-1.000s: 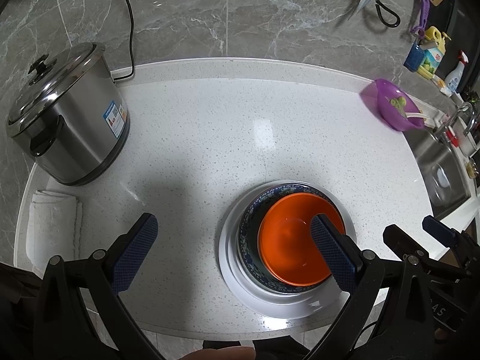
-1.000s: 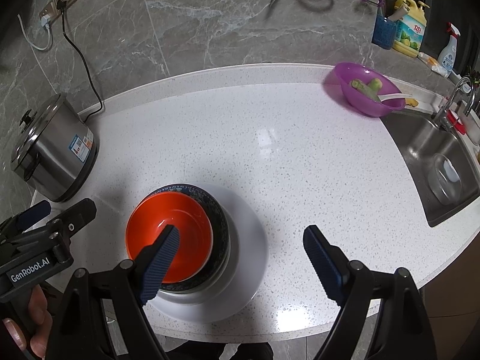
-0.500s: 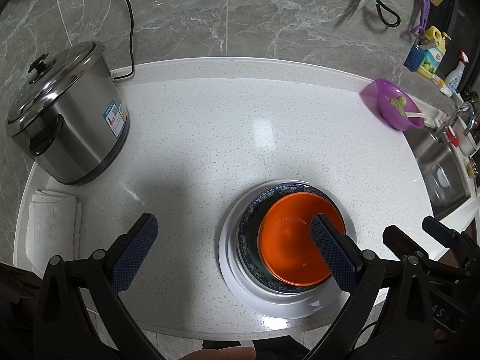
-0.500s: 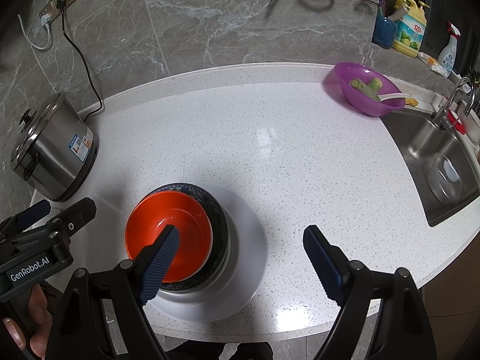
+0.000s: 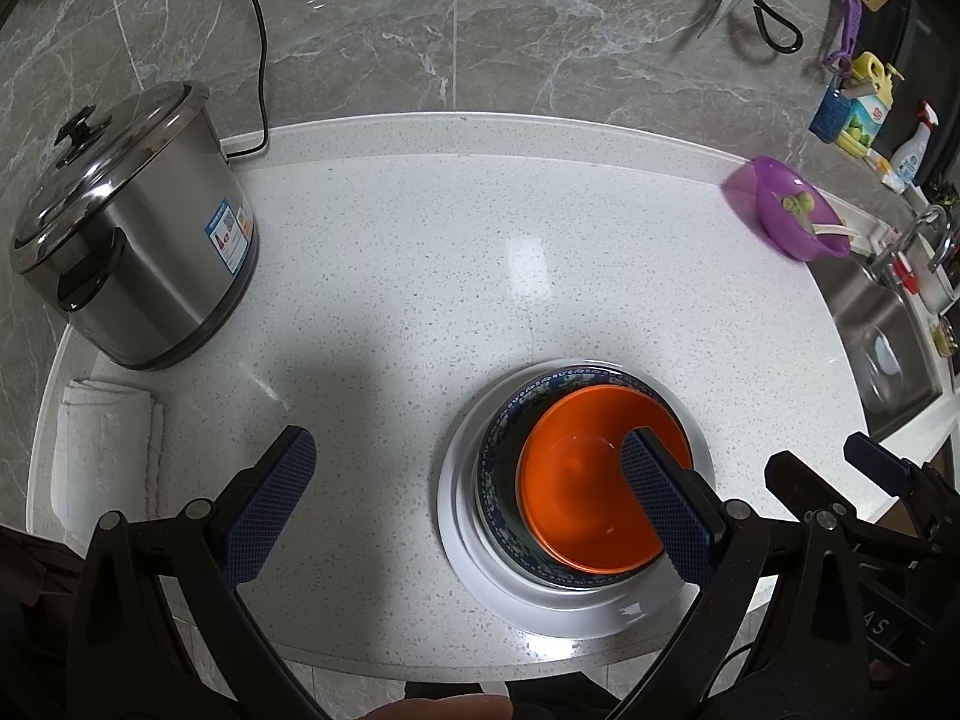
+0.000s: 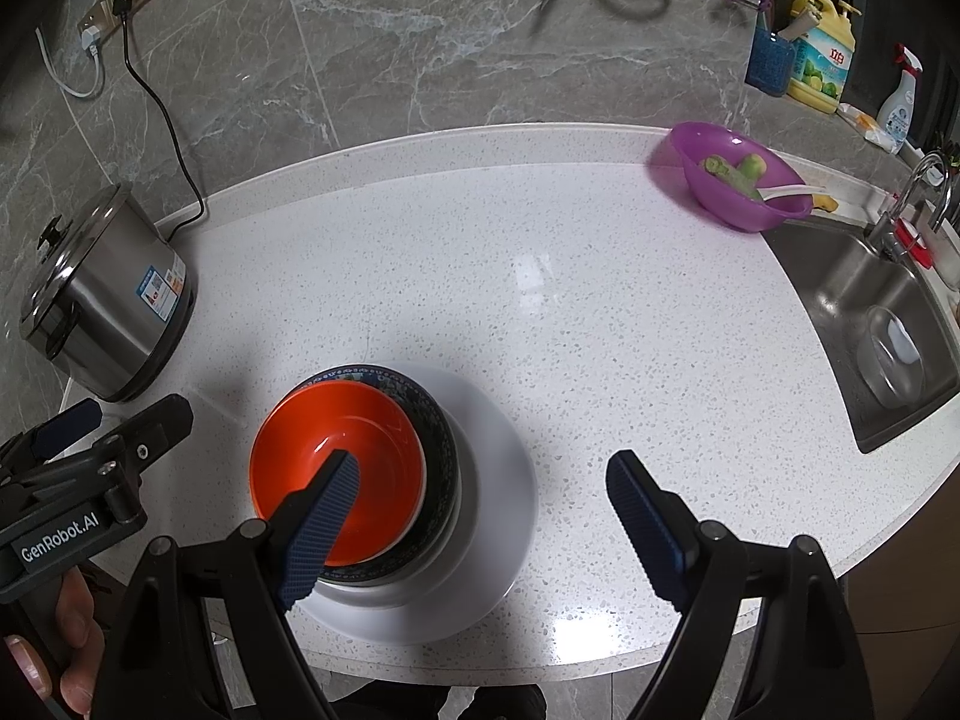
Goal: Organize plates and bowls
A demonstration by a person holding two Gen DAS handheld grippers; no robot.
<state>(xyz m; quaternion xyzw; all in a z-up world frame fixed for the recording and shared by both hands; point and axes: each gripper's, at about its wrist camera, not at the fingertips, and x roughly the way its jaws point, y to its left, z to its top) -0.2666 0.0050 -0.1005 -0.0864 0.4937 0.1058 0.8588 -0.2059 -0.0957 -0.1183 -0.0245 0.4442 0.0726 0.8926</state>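
1. On the far left of the white counter (image 6: 540, 300) stands a steel cooker (image 6: 102, 306) with a blue-and-white sticker on its side; the print is too small to read. A folded white towel (image 5: 102, 450) lies just in front of it.
2. The left gripper (image 5: 462, 498) carries the words "GenRobot.AI" on its body, seen from the right wrist view. Its jaws are spread wide, holding nothing; its right pad hangs over the orange bowl.
3. Near the counter's front edge sits the stack: an orange bowl (image 6: 360, 468) nested in a dark bowl (image 6: 441, 450) with a blue patterned rim, both on a white plate (image 6: 504, 516).
4. The right gripper (image 6: 480, 516) is likewise released and empty, its left pad over the orange bowl.
5. Farther right, a purple bowl (image 6: 720, 204) holds green pieces and a white spoon, beside the sink (image 6: 840, 288).
6. At the wall stands a yellow soap bottle (image 6: 822, 66); its label is unreadable.
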